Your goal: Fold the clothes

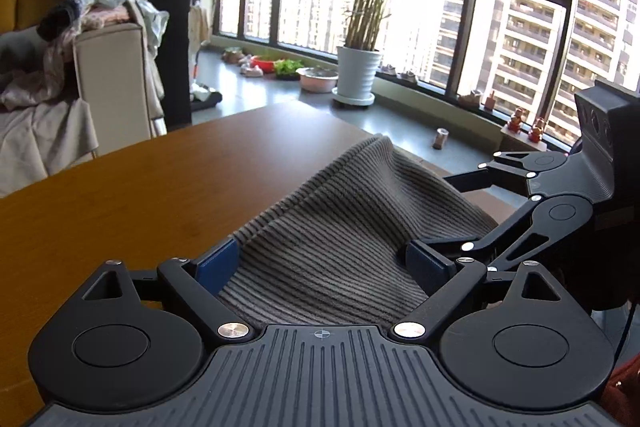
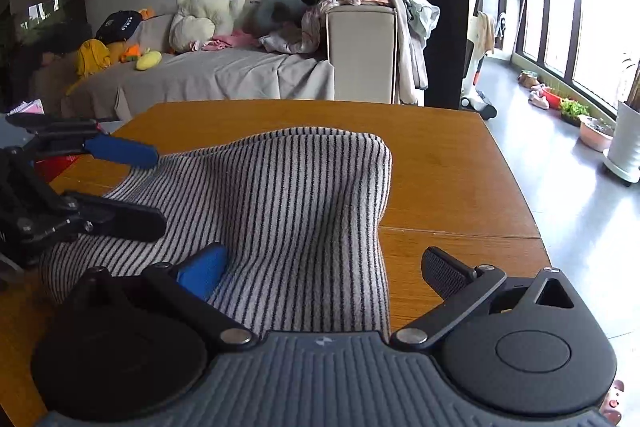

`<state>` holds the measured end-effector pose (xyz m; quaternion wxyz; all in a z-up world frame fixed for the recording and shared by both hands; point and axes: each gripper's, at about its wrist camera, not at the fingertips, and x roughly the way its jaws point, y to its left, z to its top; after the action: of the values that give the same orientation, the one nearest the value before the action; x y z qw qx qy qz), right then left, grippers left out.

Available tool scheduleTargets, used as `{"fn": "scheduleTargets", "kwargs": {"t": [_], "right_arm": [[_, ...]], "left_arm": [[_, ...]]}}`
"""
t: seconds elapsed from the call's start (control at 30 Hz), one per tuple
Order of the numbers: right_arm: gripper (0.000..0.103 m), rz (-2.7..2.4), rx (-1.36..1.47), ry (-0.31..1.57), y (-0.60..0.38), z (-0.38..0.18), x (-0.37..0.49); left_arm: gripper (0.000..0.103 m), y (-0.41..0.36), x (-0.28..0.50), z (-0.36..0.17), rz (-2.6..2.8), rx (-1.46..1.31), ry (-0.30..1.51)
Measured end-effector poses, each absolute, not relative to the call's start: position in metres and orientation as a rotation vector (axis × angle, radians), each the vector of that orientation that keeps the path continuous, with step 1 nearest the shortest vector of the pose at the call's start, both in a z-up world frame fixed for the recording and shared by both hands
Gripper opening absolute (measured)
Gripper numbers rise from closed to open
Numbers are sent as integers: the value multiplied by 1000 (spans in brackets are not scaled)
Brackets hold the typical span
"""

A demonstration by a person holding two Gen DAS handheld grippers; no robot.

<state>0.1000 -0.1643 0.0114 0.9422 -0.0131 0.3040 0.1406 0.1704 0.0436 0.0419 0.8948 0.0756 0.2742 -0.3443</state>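
Striped garment point(image 1: 340, 227) bunched on the wooden table point(image 1: 140, 179), running straight ahead between the fingers of the left gripper point(image 1: 324, 263). Jaws spread wide, blue pads either side of the cloth, nothing pinched yet. Right gripper point(image 1: 452, 215) visible off to the right, also reaching into the fabric.

Right wrist view: same garment point(image 2: 288, 211) lying mostly ahead and left, long axis heading away toward the far table edge. Right gripper point(image 2: 320, 271) wide apart too, left pad resting on cloth, right finger over bare wood. Left gripper point(image 2: 148, 187) parted at the far-left hem. Both about equally near.
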Motion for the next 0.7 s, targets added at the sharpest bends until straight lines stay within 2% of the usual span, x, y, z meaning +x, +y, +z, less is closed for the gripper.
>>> {"fn": "scheduleTargets", "kwargs": {"t": [0.1,0.13,0.3,0.43,0.47,0.53,0.63,0.7], "right_arm": [[103,309,89,649,-174,7,98],[103,322,136,668,-178,6,101],[103,311,241,650,-203,19,81],[100,343,357,630,-226,27,53],[93,359,396,647,-229,25,48],[88,396,429,714,-223,17,45],[62,444,419,790,-206,2,50],[58,437,439,808,-198,-7,56]], "left_arm": [[97,39,192,38,-647,218,602],[101,40,204,32,-641,203,638],[103,56,237,14,-706,0,771],[103,66,236,8,-710,-51,763],[103,66,236,7,-711,-58,759],[103,67,237,6,-715,-71,755],[102,69,233,4,-717,-91,750],[99,70,230,4,-715,-102,755]]}}
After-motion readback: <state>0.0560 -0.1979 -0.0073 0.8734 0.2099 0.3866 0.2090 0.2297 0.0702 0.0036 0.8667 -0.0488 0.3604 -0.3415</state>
